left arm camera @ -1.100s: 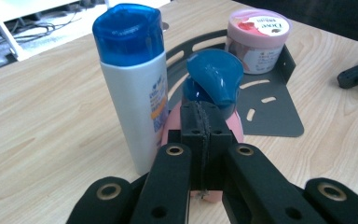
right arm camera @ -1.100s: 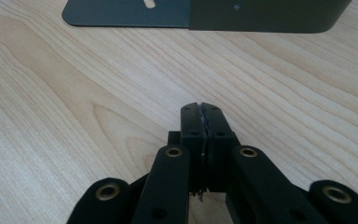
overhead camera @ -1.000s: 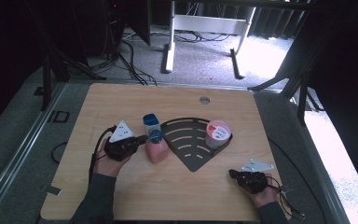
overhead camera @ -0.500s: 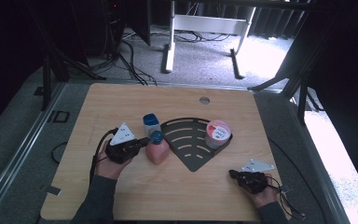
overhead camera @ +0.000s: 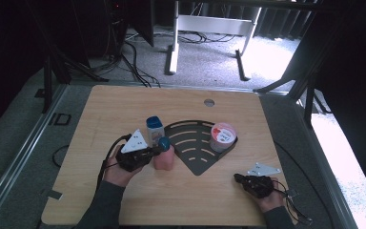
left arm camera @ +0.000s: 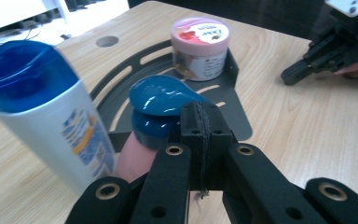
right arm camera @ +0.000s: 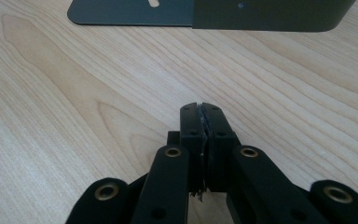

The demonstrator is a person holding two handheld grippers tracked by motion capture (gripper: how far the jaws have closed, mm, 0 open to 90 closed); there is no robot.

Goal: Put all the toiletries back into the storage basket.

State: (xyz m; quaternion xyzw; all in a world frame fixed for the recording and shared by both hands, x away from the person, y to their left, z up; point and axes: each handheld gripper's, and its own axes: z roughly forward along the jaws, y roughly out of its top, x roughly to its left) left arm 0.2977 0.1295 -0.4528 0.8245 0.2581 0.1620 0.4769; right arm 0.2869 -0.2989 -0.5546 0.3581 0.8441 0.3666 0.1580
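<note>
Beside the dark slotted tray (overhead camera: 198,160), a pink bottle (overhead camera: 164,159) with a glossy blue cap (left arm camera: 161,95) is stood upright, its long axis vertical.
The left gripper (overhead camera: 148,152) is pressed together at the cap, nothing pinched; the right gripper (overhead camera: 238,178), likewise closed, is rested on the wooden table (overhead camera: 124,102), grey carpet beyond.

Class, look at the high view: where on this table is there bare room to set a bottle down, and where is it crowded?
Bare wood lies along the table's far edge behind the black rack, and between the left gripper and right gripper. It is crowded where the white bottle and pink bottle stand beside the rack.
</note>
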